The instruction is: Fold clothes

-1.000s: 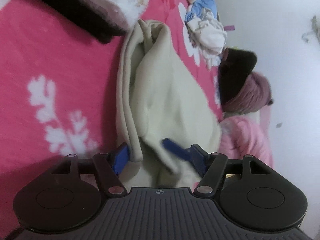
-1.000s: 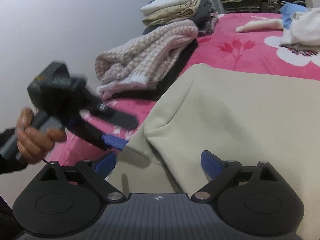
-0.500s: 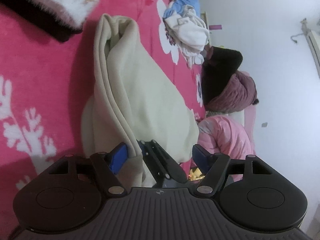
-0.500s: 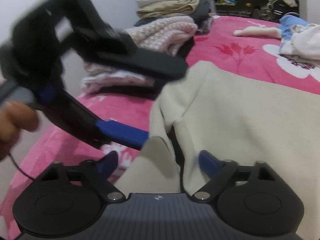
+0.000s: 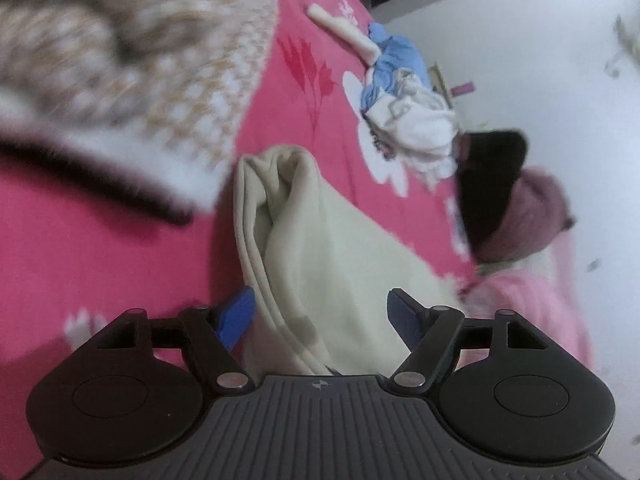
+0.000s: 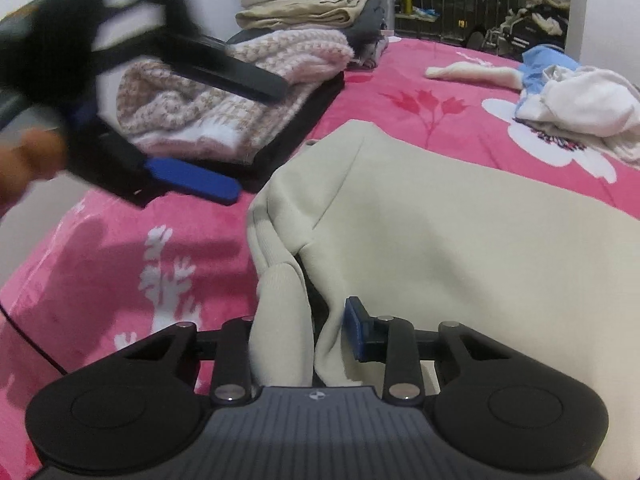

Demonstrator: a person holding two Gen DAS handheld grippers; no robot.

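Observation:
A cream garment (image 5: 320,248) lies folded lengthwise on the pink floral bed cover (image 5: 100,264); it also shows in the right wrist view (image 6: 460,232). My left gripper (image 5: 320,312) is open, with the garment's near end between its blue pads, and it appears blurred above the bed in the right wrist view (image 6: 180,120). My right gripper (image 6: 308,332) is closed on a bunched fold of the cream garment at its near edge; its left pad is hidden by the cloth.
A pink-and-white knit sweater (image 6: 224,92) lies on dark clothing at the left, with a stack of folded clothes (image 6: 304,4) behind it. A blue and white clothes heap (image 6: 568,96) lies at the right. Dark, mauve and pink garments (image 5: 516,216) lie by the white wall.
My right gripper has closed on the garment's near fold. My left gripper has lifted away from the garment's edge and swung toward the sweater, staying open.

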